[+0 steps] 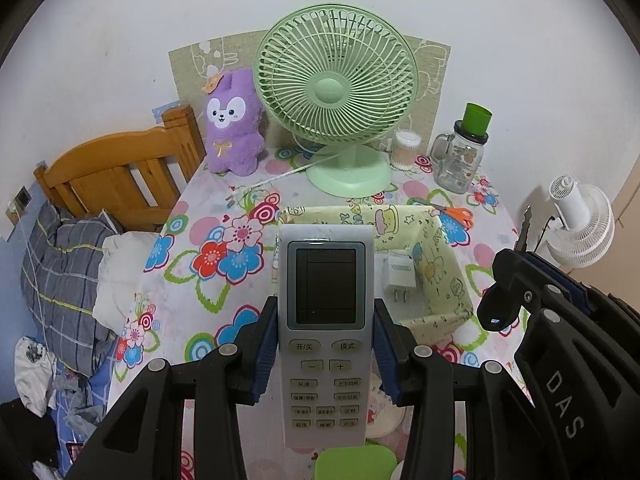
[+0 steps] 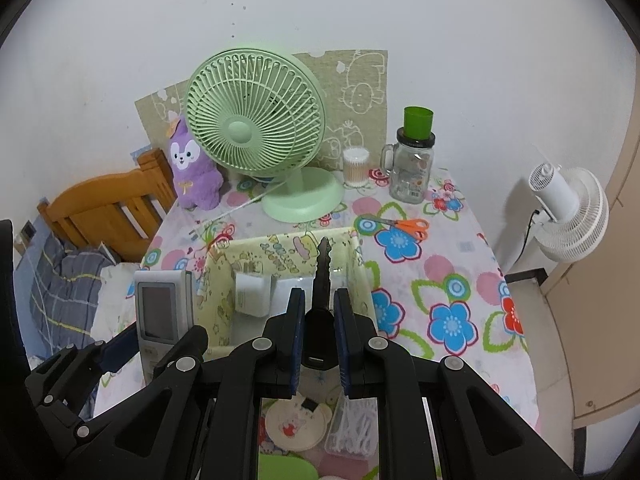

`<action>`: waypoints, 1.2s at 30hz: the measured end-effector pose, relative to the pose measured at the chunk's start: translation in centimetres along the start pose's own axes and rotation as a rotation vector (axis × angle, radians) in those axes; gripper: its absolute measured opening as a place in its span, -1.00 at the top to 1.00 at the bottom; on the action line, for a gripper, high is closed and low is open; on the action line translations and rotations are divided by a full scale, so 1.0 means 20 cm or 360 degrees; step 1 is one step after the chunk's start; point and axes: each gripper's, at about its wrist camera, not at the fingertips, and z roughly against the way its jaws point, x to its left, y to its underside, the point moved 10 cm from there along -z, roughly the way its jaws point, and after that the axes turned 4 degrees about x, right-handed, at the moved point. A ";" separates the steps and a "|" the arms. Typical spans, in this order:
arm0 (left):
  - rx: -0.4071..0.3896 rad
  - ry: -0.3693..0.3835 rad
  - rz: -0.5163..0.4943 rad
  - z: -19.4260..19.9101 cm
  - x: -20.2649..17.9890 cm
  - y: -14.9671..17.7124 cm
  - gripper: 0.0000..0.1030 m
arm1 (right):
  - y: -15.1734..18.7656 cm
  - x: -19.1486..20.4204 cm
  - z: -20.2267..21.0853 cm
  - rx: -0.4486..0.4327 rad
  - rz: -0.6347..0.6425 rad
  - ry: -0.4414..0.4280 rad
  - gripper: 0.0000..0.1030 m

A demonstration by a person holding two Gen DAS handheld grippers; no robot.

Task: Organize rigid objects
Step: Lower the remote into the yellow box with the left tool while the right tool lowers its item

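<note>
Clamping slab-shaped plastic remote point(image 1: 326, 336); right claw point(image 2: 318, 320) pinching toothed key point(image 2: 322, 276).

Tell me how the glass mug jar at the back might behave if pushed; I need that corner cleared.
The glass jar looks tall and narrow, with a green cup stacked on top, so it would probably tip. It seems nearly empty, so likely light, sliding easily on the glossy tablecloth. Being glass, it may break if it falls.
</note>
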 end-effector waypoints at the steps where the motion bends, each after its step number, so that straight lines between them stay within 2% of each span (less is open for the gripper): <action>1: -0.0002 -0.0003 0.0001 -0.01 0.00 -0.01 0.13 | -0.01 0.00 -0.01 0.0002 -0.0001 -0.0003 0.66; 19: -0.0003 0.0019 0.0021 -0.18 -0.01 -0.23 0.13 | -0.22 -0.02 -0.19 -0.0013 -0.0020 0.0021 0.66; 28: 0.0042 0.0033 0.0001 -0.30 -0.04 -0.28 0.13 | -0.25 -0.03 -0.32 0.0059 -0.0015 0.0023 0.66; 36: 0.0090 0.0042 -0.0041 -0.40 -0.08 -0.28 0.13 | -0.23 -0.07 -0.44 0.0158 -0.0040 0.0024 0.66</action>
